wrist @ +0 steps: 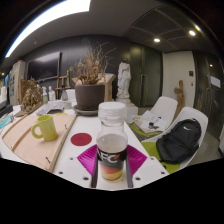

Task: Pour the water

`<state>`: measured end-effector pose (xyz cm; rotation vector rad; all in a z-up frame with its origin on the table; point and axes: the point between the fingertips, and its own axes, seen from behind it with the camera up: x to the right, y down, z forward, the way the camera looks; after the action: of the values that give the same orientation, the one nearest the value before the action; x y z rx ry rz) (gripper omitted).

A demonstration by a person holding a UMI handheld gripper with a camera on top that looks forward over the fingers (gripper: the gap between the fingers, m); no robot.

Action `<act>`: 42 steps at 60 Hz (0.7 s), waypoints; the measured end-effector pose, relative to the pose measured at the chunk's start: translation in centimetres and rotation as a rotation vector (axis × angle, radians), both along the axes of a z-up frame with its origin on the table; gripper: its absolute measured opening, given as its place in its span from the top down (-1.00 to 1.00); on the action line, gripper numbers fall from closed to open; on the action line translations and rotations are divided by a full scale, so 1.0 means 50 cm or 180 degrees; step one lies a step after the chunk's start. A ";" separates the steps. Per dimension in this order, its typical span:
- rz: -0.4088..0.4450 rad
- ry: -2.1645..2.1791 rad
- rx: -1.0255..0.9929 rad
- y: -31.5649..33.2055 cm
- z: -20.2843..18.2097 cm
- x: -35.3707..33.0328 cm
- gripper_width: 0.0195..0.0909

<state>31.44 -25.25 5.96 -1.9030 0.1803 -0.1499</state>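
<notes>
Bottle [112, 140] w/ base hidden, jaws out of view.

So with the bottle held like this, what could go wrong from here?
The bottle stands in front of the gripper and hides its fingers, so how firmly it is held cannot be checked; it might slip when tilted. The green mug sits well off to the side, so water could spill on the table on the way.
</notes>
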 end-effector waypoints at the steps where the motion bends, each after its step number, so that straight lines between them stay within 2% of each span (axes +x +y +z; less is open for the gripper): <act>1: -0.0007 -0.0001 0.0008 0.001 0.000 0.001 0.46; 5: -0.0041 0.0013 0.0042 0.002 0.002 0.004 0.55; 10: -0.0032 -0.0003 0.0027 0.006 0.000 0.005 0.79; 17: -0.0037 -0.0144 -0.0105 0.011 0.004 0.001 0.86; 21: -0.0103 -0.0289 -0.0097 0.014 0.036 0.022 0.87; 29: -0.0243 -0.0901 -0.0035 0.050 0.154 0.037 0.86; 42: -0.0116 -0.2458 0.0001 0.170 0.323 -0.015 0.86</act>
<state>30.68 -16.77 22.09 -1.7130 -0.3079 -0.8847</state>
